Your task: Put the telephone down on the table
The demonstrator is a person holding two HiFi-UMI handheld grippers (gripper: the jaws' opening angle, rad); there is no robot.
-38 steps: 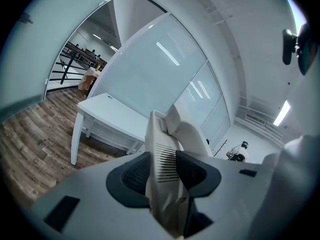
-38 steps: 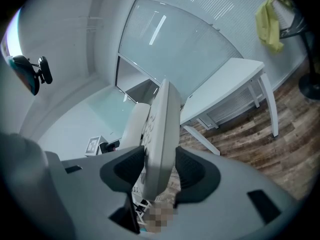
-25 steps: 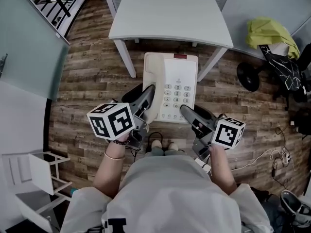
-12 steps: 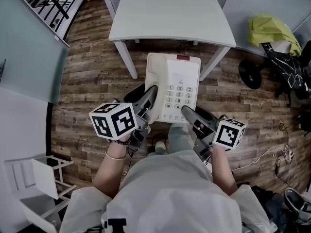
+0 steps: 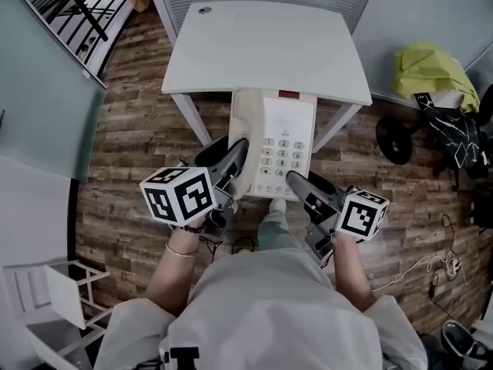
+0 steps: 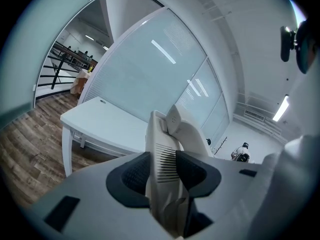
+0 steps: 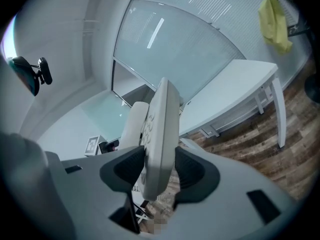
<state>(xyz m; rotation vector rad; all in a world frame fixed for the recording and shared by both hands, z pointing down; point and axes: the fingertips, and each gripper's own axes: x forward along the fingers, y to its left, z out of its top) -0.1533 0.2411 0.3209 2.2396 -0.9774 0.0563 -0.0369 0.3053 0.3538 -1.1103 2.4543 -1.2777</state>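
Note:
A cream desk telephone [image 5: 273, 141] with keypad and handset hangs in the air, its far end over the near edge of the white table [image 5: 262, 45]. My left gripper [image 5: 240, 151] is shut on its left edge by the handset; the phone's ribbed side [image 6: 162, 164] sits between the dark pads. My right gripper [image 5: 295, 179] is shut on the lower right corner, with the phone's edge [image 7: 161, 134] pinched between the pads. The table top [image 6: 107, 126] shows ahead in the left gripper view and the table top [image 7: 235, 91] at right in the right gripper view.
Glass partitions stand behind and left of the table. A black chair with a yellow-green cloth [image 5: 427, 64] and a dark bag [image 5: 454, 133] sits at right. A white rack [image 5: 54, 291] stands lower left. Cables [image 5: 431, 264] lie on the wooden floor.
Both grippers and the telephone have moved forward toward the table; the phone's far end now overlaps the table's near edge. The grip has not changed.

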